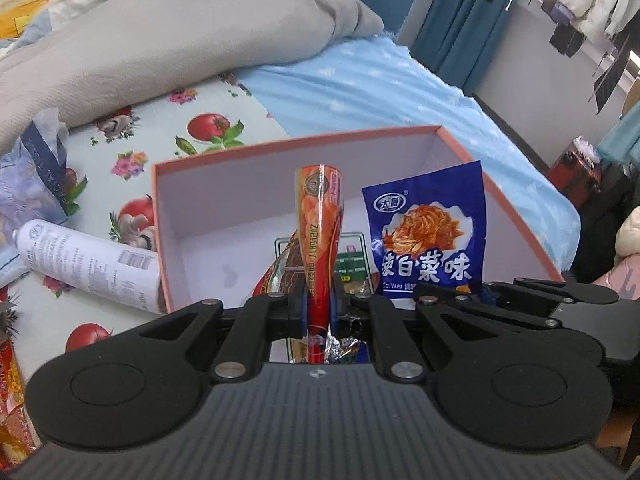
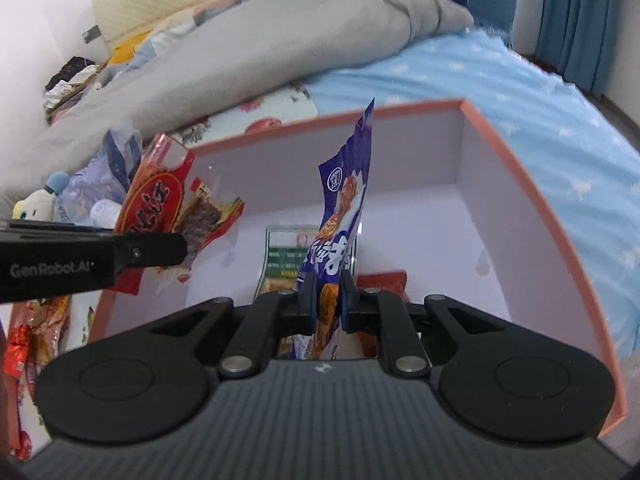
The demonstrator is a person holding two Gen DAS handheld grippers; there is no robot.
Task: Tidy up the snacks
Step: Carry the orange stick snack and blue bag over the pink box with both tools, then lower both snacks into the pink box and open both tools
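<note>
Your left gripper (image 1: pixel 318 312) is clenched on the red packet (image 1: pixel 320 224), your right gripper (image 2: pixel 326 300) on the blue packet (image 2: pixel 344 208); both packets hang over the open box (image 1: pixel 256 148). A few packets (image 2: pixel 288 256) already lie inside; more snacks (image 2: pixel 32 336) wait left of it. The box rests on a bed: fruit-print cloth (image 1: pixel 208 120), blue sheet (image 1: pixel 360 88), grey duvet (image 1: pixel 160 40). Curtains (image 1: pixel 452 20) hang behind.
</note>
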